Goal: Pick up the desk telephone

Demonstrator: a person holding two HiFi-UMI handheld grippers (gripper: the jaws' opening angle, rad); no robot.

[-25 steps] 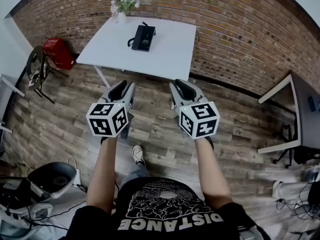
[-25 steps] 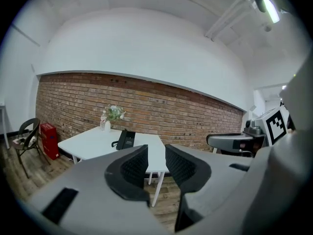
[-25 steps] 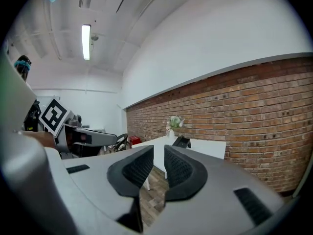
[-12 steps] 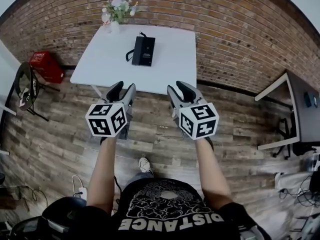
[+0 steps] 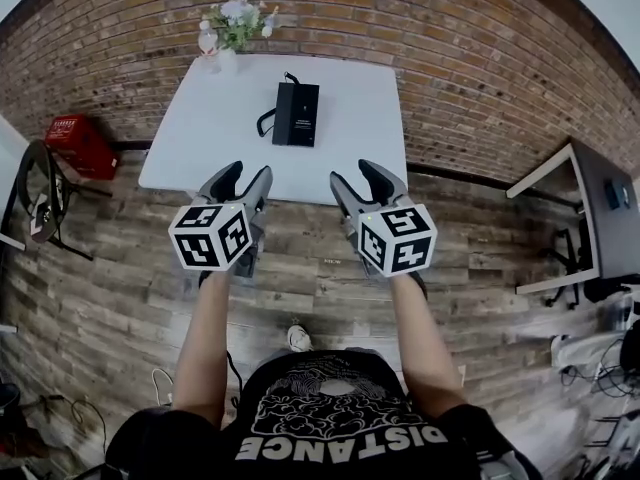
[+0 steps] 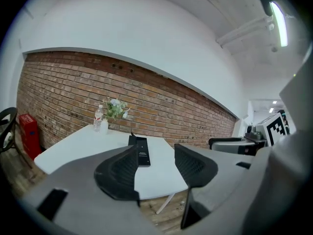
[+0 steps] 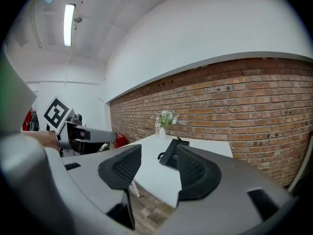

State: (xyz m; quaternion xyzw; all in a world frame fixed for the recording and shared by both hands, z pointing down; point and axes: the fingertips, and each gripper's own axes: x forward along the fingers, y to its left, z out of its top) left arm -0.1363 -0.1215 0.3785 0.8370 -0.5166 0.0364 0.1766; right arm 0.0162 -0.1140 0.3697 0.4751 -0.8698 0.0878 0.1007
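On the white table (image 5: 200, 138) against the brick wall (image 5: 450, 58), the desk telephone (image 5: 296, 114) is lying flat, a little beyond the middle of the top and well apart from the vase of flowers (image 5: 232, 28) standing at the far left corner. The person is holding the left gripper (image 5: 245, 175) and the right gripper (image 5: 360, 176) side by side over the wooden floor (image 5: 300, 258), just short of the table's near edge, and both are pointing forward and slightly down toward the phone. This looks like a two-handed approach, with one tool being readied for each flank of the set. Both pairs of jaws have just been opening and are now standing apart with nothing between them. In each gripper view only the table and the distant phone are showing through the gap, so nothing is being gripped yet. The phone's long axis is running from the near edge toward the wall, nearly in line with the person's reach and leaning only slightly to one side. Its far short end is facing the bricks, where a thin lead is leaving it, and the coiled cord (image 5: 266, 120) is hanging in a loop off its left long side. I judge that this alignment is offering both long sides to the grippers, though the cord is crowding the left one.
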